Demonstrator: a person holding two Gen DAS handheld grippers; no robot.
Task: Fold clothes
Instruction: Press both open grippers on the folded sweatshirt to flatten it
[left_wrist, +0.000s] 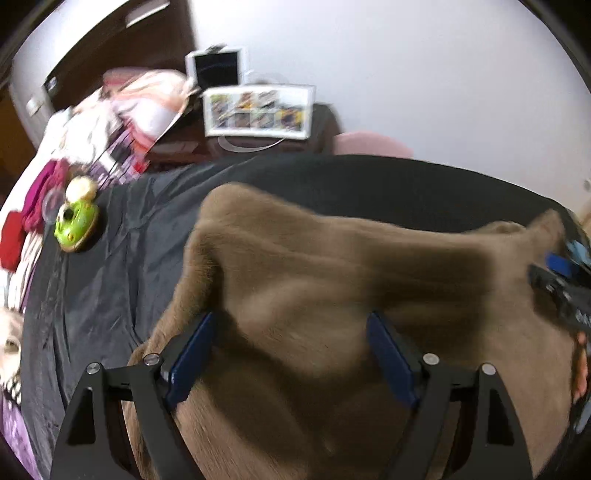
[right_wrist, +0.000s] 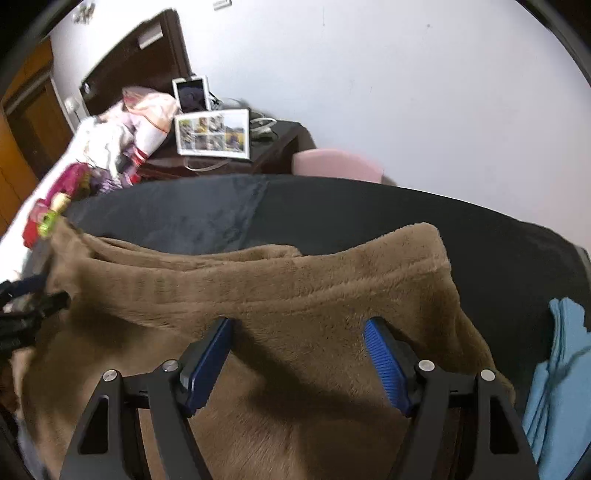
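Left wrist view first: the left gripper (left_wrist: 291, 325) hangs over a brown fleece garment (left_wrist: 332, 266) with its jaws spread wide and nothing pinched between the blue pads (left_wrist: 192, 354). The fabric lies under them, not in them. That garment is spread on a dark sheet (left_wrist: 110, 266) covering the bed, with a green toy (left_wrist: 75, 225) sitting off near the sheet's left edge, well apart from the cloth.

Over to the right wrist view, and it's the same story: the right gripper (right_wrist: 299, 328) is also wide, poised above the brown fleece, its ribbed band running across just ahead of the fingertips. A folded blue cloth (right_wrist: 561, 373) waits at the right, close to the fleece's edge.

Judging by the lie of things, the fleece looks partly doubled over already, with both grippers empty above it. To do the next grab well, each gripper should come down on an outer edge or corner, not the thick middle, and bite through every layer. Both sides should lift evenly so the plush fabric doesn't bunch, and the right one should keep clear of that blue cloth.
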